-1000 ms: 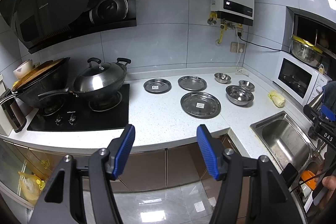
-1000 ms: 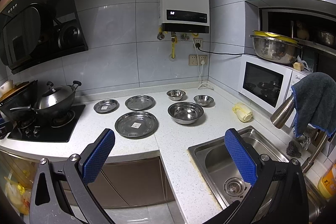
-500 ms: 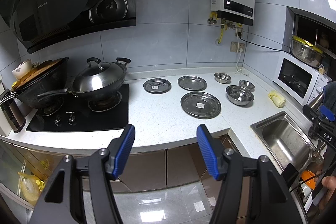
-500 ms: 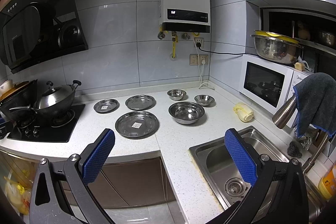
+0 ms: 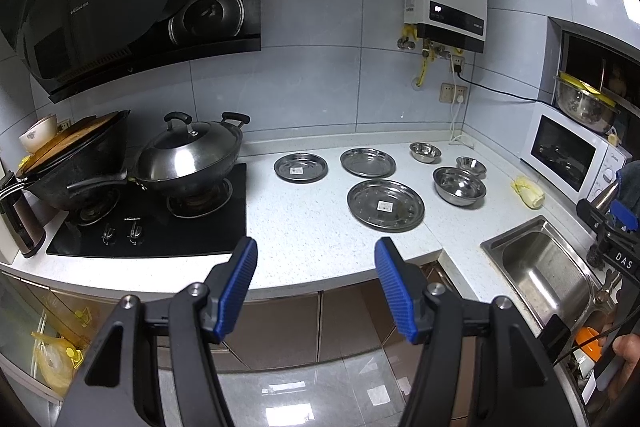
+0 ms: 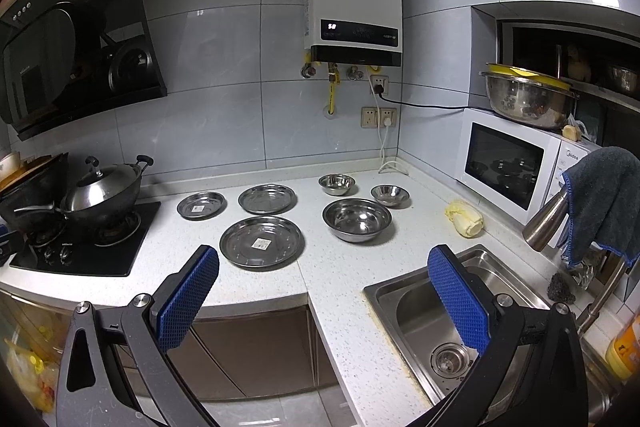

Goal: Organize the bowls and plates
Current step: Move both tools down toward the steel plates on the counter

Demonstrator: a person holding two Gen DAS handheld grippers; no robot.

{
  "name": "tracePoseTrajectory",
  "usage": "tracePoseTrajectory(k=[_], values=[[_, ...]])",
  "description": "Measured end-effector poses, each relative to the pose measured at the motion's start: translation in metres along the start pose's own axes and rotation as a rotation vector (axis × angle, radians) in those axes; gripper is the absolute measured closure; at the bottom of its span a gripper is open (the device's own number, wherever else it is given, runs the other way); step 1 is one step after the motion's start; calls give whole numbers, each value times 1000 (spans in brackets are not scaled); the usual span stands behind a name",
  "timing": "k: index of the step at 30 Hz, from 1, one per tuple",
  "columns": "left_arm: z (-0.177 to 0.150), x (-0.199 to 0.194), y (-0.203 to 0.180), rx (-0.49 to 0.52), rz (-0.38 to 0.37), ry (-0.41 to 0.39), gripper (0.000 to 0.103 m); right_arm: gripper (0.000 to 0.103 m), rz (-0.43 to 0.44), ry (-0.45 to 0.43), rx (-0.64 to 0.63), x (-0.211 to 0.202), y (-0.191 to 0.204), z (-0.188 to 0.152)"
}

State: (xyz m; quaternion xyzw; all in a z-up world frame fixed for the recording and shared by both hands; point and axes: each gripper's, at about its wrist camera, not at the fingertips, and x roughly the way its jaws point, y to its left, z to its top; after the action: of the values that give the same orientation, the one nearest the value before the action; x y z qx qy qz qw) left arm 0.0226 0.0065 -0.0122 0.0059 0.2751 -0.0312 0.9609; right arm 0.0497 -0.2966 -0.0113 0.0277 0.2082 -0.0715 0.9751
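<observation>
Three steel plates lie on the white counter: a large one [image 6: 261,242] in front, a medium one [image 6: 267,198] and a small one [image 6: 201,205] behind it. Three steel bowls stand to their right: a large one [image 6: 357,219] and two small ones [image 6: 337,184] [image 6: 390,195]. The same large plate [image 5: 385,205] and large bowl [image 5: 459,185] show in the left wrist view. My left gripper [image 5: 315,285] is open and empty, in front of the counter edge. My right gripper [image 6: 323,301] is wide open and empty, short of the counter corner.
A lidded wok [image 5: 188,159] and a dark pan [image 5: 76,163] sit on the hob at the left. A sink [image 6: 452,315] is at the right with a tap and grey cloth [image 6: 604,203]. A microwave [image 6: 508,167] and a yellow cabbage [image 6: 464,218] are on the right counter.
Both views have shifted very slightly. Both grippers stay open and nothing on the counter has moved.
</observation>
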Motion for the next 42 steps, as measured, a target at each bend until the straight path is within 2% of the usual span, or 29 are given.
tracePoseTrajectory(k=[8,14,20,29,33,35,37,38,42], values=[[4,8,4,-7,-3,13,44,1,2,-1,-15,10,16,5],[23,43,15,-19,-6,42,44,1,34,24,-17,40,31,7],[61,103,2,-39,-6,65,44,1,75,54,-1,99,35,17],[115,224,-41,-72,40,83,44,1,181,78,-67,223,38,50],[131,280,-59,-78,61,123,44,1,235,132,-115,281,47,55],[134,310,-64,-76,86,157,44,1,240,176,-142,309,53,50],[131,351,-67,-63,103,234,44,1,248,238,-145,339,57,42],[127,359,-66,-58,106,250,44,1,250,270,-141,353,59,37],[111,443,-65,-29,76,398,44,1,247,417,-111,420,68,6]])
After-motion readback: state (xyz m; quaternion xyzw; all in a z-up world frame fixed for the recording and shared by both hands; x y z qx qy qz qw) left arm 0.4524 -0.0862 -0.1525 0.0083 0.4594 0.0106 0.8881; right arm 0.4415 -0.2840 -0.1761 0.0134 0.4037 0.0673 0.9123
